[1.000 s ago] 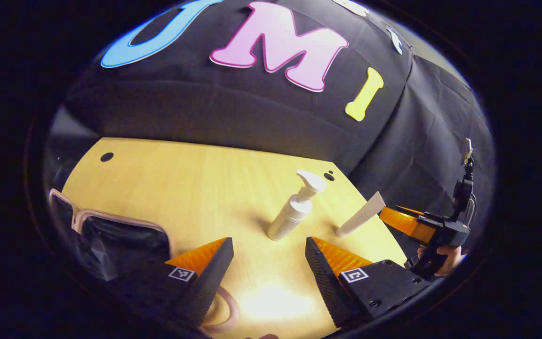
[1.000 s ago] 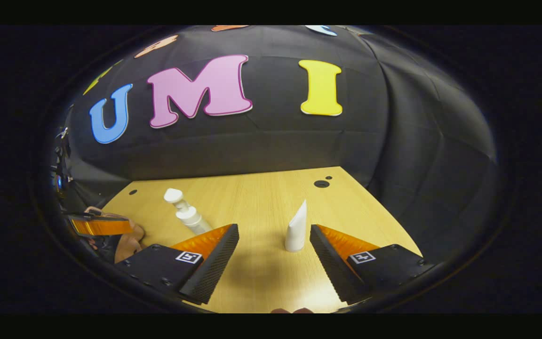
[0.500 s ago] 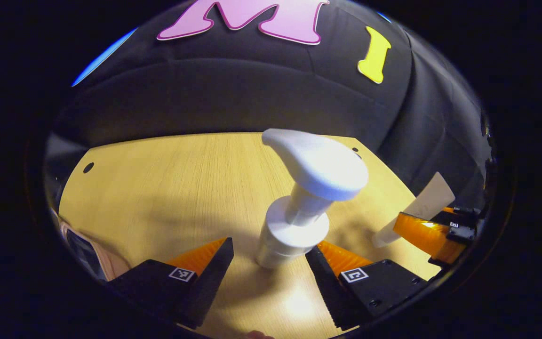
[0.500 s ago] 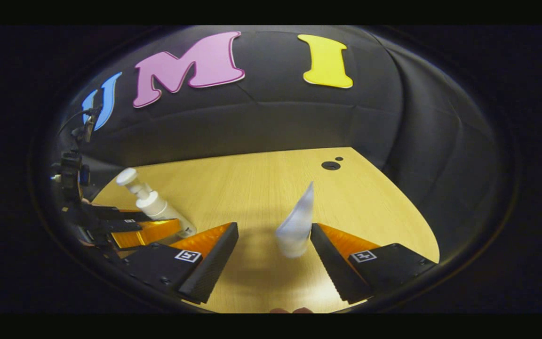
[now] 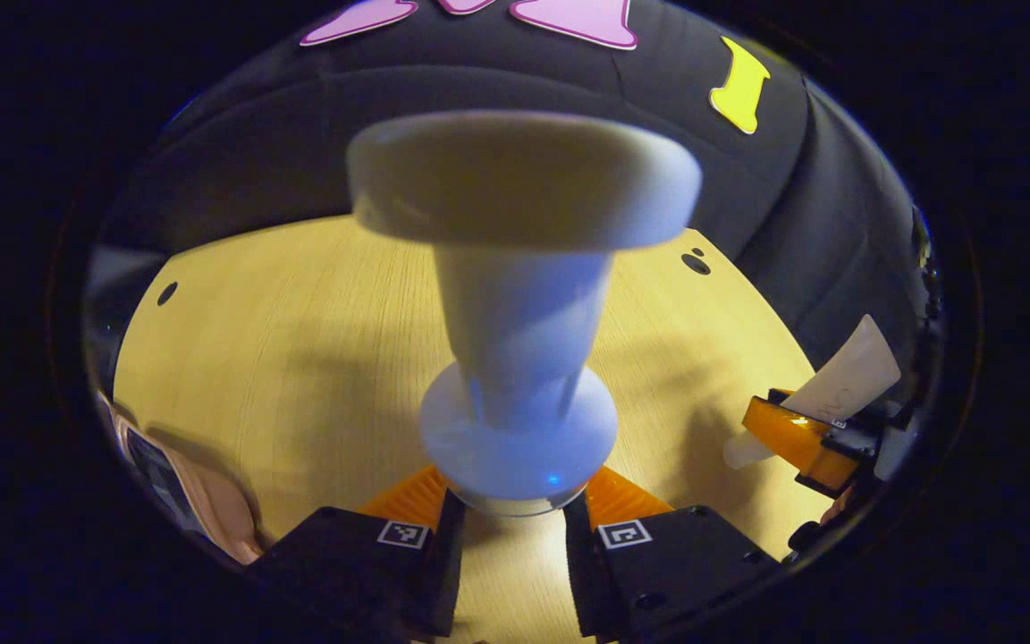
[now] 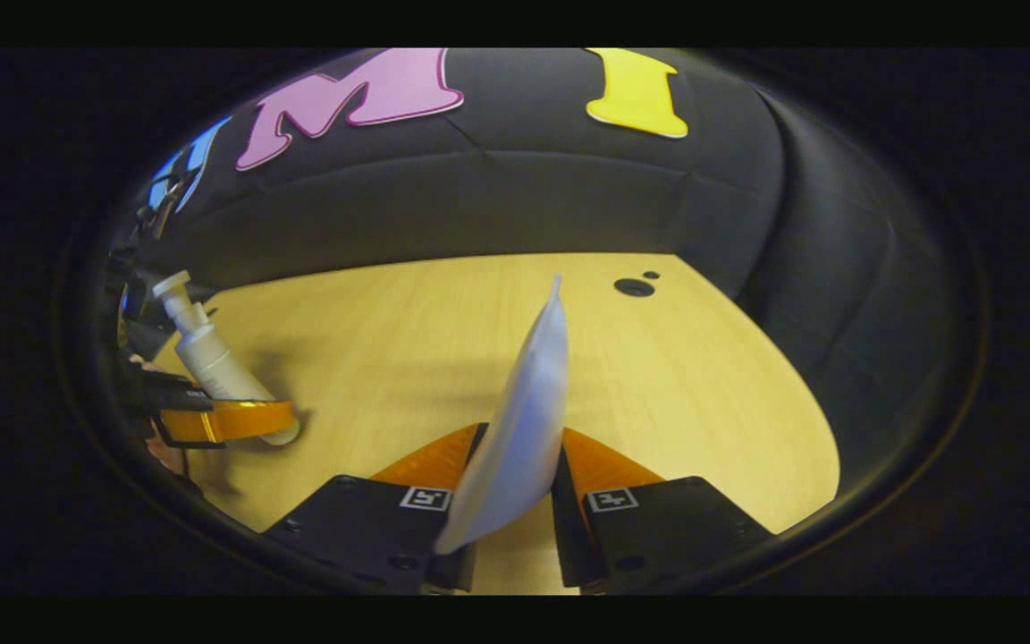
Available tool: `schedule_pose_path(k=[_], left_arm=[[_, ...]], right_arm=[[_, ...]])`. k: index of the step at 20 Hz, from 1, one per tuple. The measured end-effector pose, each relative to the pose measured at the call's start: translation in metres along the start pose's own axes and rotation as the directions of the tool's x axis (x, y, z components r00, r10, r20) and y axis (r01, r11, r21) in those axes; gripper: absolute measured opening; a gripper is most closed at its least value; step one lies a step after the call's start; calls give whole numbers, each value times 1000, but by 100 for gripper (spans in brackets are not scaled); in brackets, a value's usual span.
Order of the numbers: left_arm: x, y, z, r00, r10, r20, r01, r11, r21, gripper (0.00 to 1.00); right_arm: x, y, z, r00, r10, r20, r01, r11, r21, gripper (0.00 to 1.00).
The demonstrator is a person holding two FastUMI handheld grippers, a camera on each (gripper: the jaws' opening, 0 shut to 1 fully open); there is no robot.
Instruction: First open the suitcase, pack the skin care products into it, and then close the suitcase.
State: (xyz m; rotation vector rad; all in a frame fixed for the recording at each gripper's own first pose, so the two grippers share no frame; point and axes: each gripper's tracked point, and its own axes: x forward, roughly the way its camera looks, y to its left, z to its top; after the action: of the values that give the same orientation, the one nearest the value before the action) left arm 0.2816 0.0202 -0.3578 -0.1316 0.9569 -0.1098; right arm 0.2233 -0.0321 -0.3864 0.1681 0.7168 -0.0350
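A white pump bottle (image 5: 515, 295) looms close in the left gripper view, upright on the wooden table (image 5: 300, 340). My left gripper (image 5: 508, 514) is shut on its body, both fingers pressing its sides. In the right gripper view a white squeeze tube (image 6: 524, 420) stands tilted between the fingers of my right gripper (image 6: 515, 487), which is shut on it. The right gripper view also has the pump bottle (image 6: 206, 353) at far left, held by the left gripper (image 6: 229, 420). The left gripper view has the tube (image 5: 841, 385) with the right gripper (image 5: 792, 438) at far right. A pink suitcase edge (image 5: 184, 483) peeks in at lower left.
The black cloth wall (image 6: 524, 206) rises behind the table's far edge. Small dark holes (image 6: 633, 286) mark the table's far right corner, another hole (image 5: 167, 292) the far left. Bare wood stretches between the two grippers.
Both grippers moved forward and shut, the left on the pump bottle and the right on the tube. The suitcase slid nearly out of the left gripper view.
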Motion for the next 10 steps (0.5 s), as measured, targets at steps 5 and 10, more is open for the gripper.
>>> schedule_pose_path(k=[5, 10], left_arm=[[-124, 69, -61, 991, 34, -132, -42, 998, -55, 54], [-223, 164, -107, 956, 142, -258, -161, 985, -54, 54]], right_arm=[[-86, 58, 18, 986, 147, 81, -144, 989, -43, 40], [-148, 111, 3, 972, 218, 88, -211, 974, -86, 39]])
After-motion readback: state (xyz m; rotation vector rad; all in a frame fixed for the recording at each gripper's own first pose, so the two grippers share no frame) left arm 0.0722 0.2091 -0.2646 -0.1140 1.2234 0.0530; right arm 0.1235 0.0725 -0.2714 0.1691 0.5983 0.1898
